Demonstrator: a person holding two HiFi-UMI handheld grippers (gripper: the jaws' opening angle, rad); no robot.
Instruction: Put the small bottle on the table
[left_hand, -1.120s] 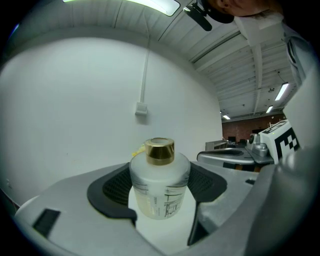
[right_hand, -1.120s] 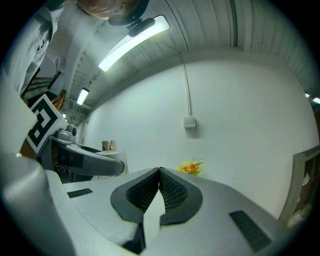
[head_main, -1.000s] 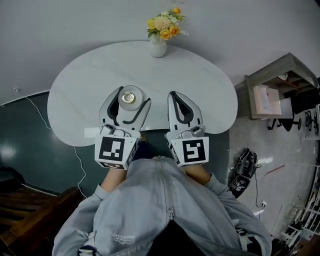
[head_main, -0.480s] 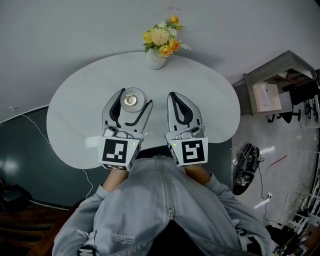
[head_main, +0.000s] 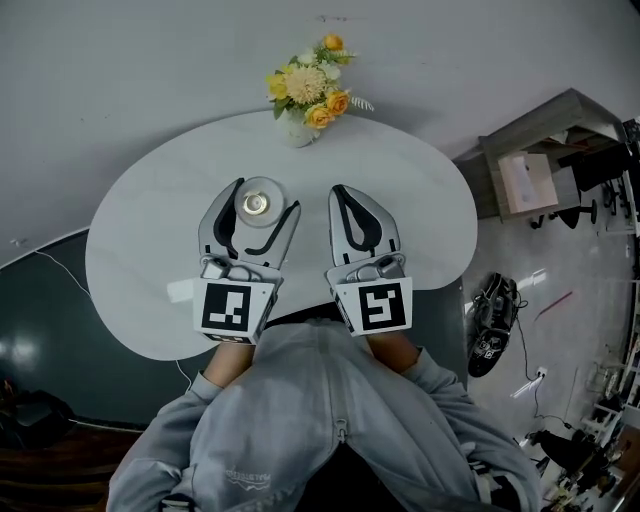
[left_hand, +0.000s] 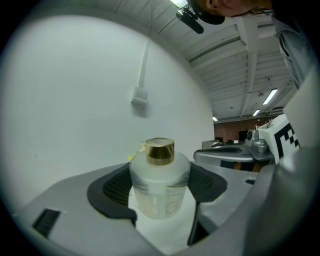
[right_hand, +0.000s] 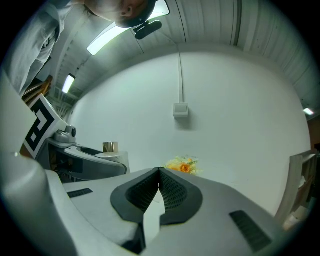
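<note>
A small frosted bottle (head_main: 257, 203) with a gold cap stands upright between the jaws of my left gripper (head_main: 264, 196), over the white oval table (head_main: 150, 200). In the left gripper view the bottle (left_hand: 160, 187) fills the gap, and both dark pads press its sides. Whether its base rests on the tabletop I cannot tell. My right gripper (head_main: 352, 196) hovers beside it to the right, shut and holding nothing. In the right gripper view the right gripper (right_hand: 159, 173) has its jaw tips touching.
A white vase of yellow and orange flowers (head_main: 300, 95) stands at the table's far edge, with the flowers (right_hand: 182, 166) showing ahead of the right jaws. A wooden side unit (head_main: 535, 170) and a black bag (head_main: 490, 335) on the floor lie to the right.
The head view has shifted, so the flowers sit further left in frame. Both grippers keep the same pose, the left one still holding the bottle.
</note>
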